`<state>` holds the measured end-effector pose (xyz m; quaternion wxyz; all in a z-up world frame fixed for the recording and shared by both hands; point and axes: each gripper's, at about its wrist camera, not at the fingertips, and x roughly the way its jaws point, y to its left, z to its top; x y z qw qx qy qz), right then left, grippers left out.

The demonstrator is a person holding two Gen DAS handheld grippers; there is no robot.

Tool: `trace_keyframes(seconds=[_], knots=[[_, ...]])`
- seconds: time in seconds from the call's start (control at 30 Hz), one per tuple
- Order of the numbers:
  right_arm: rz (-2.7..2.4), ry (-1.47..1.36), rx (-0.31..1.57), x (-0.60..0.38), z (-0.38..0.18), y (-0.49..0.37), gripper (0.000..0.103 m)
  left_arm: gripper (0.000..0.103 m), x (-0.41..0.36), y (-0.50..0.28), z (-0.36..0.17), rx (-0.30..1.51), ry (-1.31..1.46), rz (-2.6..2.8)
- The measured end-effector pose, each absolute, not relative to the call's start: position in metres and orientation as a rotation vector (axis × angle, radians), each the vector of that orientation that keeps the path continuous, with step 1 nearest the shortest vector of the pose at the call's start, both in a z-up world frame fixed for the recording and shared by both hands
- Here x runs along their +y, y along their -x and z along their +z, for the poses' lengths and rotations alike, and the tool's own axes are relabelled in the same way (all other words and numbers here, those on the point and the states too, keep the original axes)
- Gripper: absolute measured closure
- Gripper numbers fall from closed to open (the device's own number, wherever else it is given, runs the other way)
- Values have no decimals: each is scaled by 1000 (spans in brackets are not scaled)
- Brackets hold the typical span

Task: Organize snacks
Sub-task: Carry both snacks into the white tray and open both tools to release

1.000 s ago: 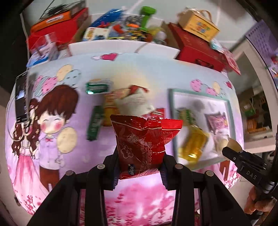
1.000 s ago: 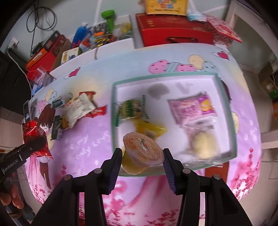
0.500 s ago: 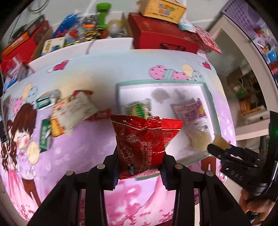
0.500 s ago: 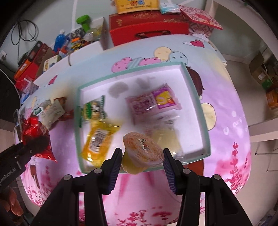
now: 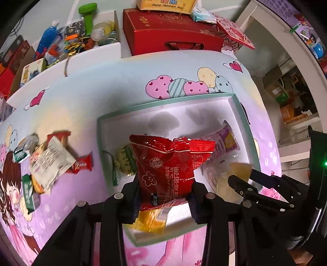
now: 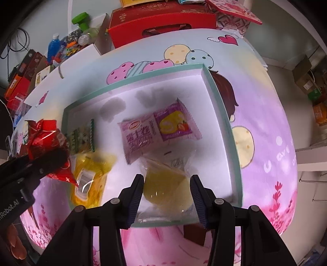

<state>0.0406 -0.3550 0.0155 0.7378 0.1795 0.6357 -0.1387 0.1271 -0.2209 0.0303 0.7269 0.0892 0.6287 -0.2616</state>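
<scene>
My left gripper (image 5: 163,196) is shut on a red snack packet (image 5: 167,169) and holds it above the front left part of the white tray with the teal rim (image 5: 163,102). My right gripper (image 6: 166,196) is shut on a yellow jelly cup (image 6: 166,184), held over the tray's front edge (image 6: 220,98). The cup is tilted, with its base towards the camera. In the tray lie a pink packet (image 6: 159,131), a green packet (image 6: 81,137), a yellow packet (image 6: 90,180) and a clear bag partly hidden by the cup. The right gripper shows in the left wrist view (image 5: 243,180).
Several loose snacks (image 5: 49,163) lie on the cartoon tablecloth left of the tray. Behind the table stand a red gift box (image 5: 171,34), a green dumbbell (image 5: 87,14), bottles and boxes. A shelf (image 5: 290,98) stands at the right.
Both grippers moved right and over the tray with their snacks. The jelly cup has tipped, so that its base shows instead of its lid.
</scene>
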Motion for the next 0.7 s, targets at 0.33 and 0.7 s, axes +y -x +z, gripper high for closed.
trace_keyframes(seconds=[0.33, 0.7], knots=[[-322, -350, 1388, -364, 15, -57, 52, 43, -235, -141, 15, 1410, -195, -580], [-319, -342, 1381, -353, 27, -45, 46, 20, -205, -135, 27, 1398, -189, -522]])
